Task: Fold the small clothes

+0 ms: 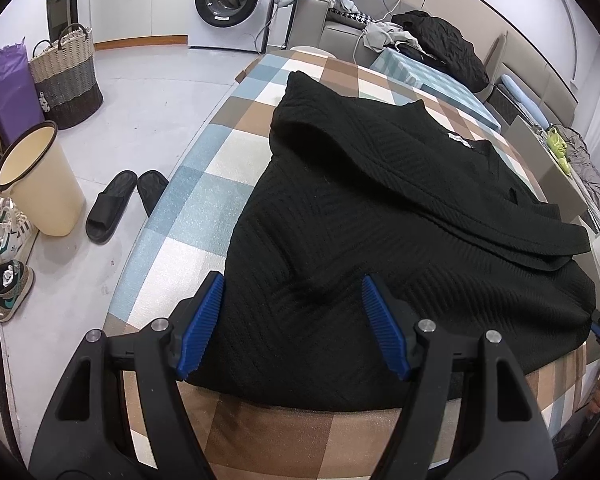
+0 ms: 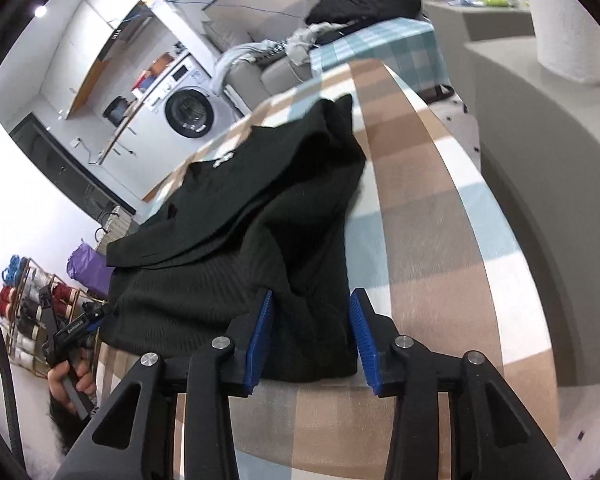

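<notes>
A black ribbed knit top (image 1: 380,220) lies on the checked tan, blue and white table cover (image 1: 204,184), its sleeves folded in over the body and a white label at the neck on the far side. My left gripper (image 1: 291,278) is open, its blue pads (image 1: 202,320) wide apart over the near left hem. In the right wrist view the top (image 2: 240,240) stretches away to the left. My right gripper (image 2: 312,293) is open, and the near right corner of the top bunches between its pads (image 2: 260,340). The left gripper (image 2: 76,324), held by a hand, shows at the table's left edge.
On the floor to the left are a cream bin (image 1: 40,184), black slippers (image 1: 112,208), sneakers (image 1: 8,284) and a woven basket (image 1: 66,76). A washing machine (image 1: 230,0) stands at the back. A sofa with piled clothes (image 1: 440,44) lies beyond the table. A grey counter (image 2: 540,160) runs along the right.
</notes>
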A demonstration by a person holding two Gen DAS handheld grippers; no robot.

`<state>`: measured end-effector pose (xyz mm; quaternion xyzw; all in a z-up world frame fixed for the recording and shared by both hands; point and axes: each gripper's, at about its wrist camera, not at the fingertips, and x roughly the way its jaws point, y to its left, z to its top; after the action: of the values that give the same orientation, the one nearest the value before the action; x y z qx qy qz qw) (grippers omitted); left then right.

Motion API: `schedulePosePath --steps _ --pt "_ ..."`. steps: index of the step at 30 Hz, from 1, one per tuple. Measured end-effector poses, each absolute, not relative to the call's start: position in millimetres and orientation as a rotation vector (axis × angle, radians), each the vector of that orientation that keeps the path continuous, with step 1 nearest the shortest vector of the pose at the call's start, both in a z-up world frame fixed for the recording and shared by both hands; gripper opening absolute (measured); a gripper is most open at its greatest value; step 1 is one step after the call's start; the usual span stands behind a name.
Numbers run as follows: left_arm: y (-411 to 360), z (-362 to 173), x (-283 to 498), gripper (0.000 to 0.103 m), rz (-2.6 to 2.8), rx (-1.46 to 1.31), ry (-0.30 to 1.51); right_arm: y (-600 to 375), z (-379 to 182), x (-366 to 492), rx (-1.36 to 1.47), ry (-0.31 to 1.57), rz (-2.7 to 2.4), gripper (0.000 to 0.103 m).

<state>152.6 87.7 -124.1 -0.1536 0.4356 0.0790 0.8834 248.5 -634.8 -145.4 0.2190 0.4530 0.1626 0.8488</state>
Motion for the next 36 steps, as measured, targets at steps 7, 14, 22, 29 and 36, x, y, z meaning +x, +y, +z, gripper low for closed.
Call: schedulePosePath --steps 7,14,22,29,36 --pt "87.5 -128.2 163.7 0.068 0.173 -0.322 0.92 -627.0 -143.5 263.2 0.46 0.94 0.359 0.053" --pt "87.8 -137.1 180.3 0.068 0.18 -0.314 0.936 -603.7 -152.0 291.5 0.406 0.966 0.336 0.053" --pt "83.2 -143.2 196.1 0.049 0.188 -0.263 0.924 -578.9 -163.8 307.9 0.3 1.019 0.319 0.018" --pt "82.3 -141.2 187.4 0.02 0.137 -0.245 0.926 -574.2 -167.8 296.6 0.273 1.046 0.323 0.013" --pt "77.0 -140.2 159.0 0.02 0.12 -0.223 0.928 -576.4 -165.2 279.1 0.253 1.056 0.327 0.013"
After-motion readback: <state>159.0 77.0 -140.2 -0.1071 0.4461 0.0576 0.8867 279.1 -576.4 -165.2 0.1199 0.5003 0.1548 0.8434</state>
